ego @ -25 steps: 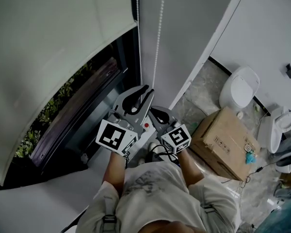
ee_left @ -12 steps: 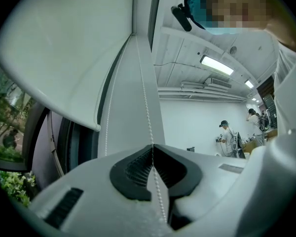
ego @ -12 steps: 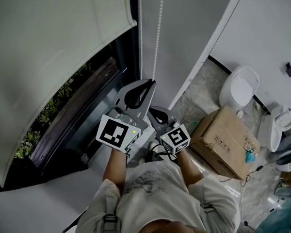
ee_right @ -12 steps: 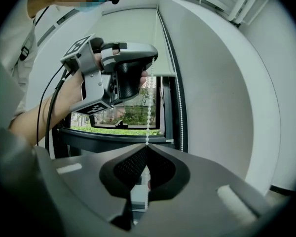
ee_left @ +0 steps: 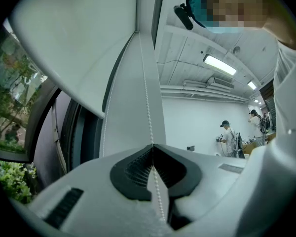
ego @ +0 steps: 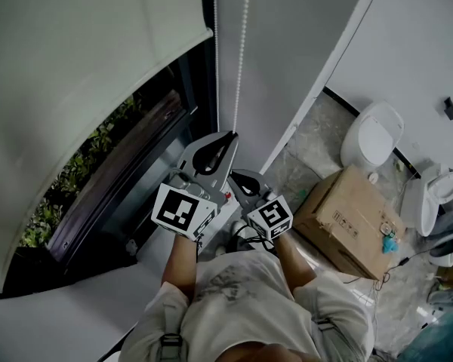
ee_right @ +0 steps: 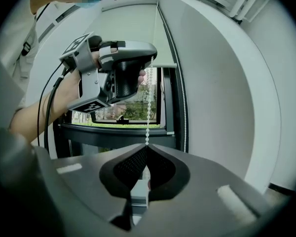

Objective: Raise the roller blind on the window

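Hardly anything has shifted in the past second: the left claw point(ego: 228, 136) sits a shade lower than half a second ago, and the hem of the roller blind point(ego: 83, 89) is where it was. Filling the head view from 8 to 12 o'clock, that blind is a smooth, pale sheet with a stiff bottom bar, part-raised over the dark-framed window point(ego: 147, 153), with green foliage point(ego: 68, 191) showing beneath. A brown cardboard box point(ego: 347, 221) sits on the floor at 4 o'clock. Both grey plastic claws, with ribbed black pads, are pinched tight on the white bead chain point(ego: 241, 51), which drops from 12 o'clock. The left grips higher, the right claw point(ego: 235, 175) just below it. The chain looks light, limp and slippery, its small round beads liable to skate through the pads. The best hold is probably squarely across one strand, high up, drawn straight down. The blind itself should roll up easily.
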The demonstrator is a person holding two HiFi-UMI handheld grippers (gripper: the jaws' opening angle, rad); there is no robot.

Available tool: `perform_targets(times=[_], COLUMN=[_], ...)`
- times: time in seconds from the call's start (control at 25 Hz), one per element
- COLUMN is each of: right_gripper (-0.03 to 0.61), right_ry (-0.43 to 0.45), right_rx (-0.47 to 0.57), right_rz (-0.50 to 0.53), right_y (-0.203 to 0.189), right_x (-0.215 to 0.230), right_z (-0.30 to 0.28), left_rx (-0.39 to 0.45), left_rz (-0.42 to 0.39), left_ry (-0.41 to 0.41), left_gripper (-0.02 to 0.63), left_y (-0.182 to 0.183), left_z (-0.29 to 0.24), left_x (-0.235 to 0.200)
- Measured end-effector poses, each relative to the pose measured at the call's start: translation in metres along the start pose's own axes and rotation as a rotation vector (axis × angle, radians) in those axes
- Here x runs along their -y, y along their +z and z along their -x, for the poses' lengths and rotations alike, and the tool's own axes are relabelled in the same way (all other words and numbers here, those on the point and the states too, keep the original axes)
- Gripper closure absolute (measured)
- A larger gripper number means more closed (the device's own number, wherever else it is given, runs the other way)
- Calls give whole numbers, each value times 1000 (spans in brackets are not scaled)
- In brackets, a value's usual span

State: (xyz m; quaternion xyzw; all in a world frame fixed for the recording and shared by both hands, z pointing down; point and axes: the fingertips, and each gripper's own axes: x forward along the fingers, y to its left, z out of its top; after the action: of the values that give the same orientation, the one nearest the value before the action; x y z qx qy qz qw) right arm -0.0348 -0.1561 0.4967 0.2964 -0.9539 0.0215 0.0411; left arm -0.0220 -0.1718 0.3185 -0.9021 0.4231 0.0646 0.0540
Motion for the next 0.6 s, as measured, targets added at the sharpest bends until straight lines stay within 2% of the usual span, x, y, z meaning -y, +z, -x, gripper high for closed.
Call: perform_targets(times=[0.6], right_gripper=[569], right_ry=[9], right_rx=[-113], right_rz=[-43], right_y=[-67], right_x=[-2], right_z=[0], left_rx=[-95], left_rz=[78], left_ry=[17], left_gripper=[600], left_y=[-63], left_z=[13], left_x=[2])
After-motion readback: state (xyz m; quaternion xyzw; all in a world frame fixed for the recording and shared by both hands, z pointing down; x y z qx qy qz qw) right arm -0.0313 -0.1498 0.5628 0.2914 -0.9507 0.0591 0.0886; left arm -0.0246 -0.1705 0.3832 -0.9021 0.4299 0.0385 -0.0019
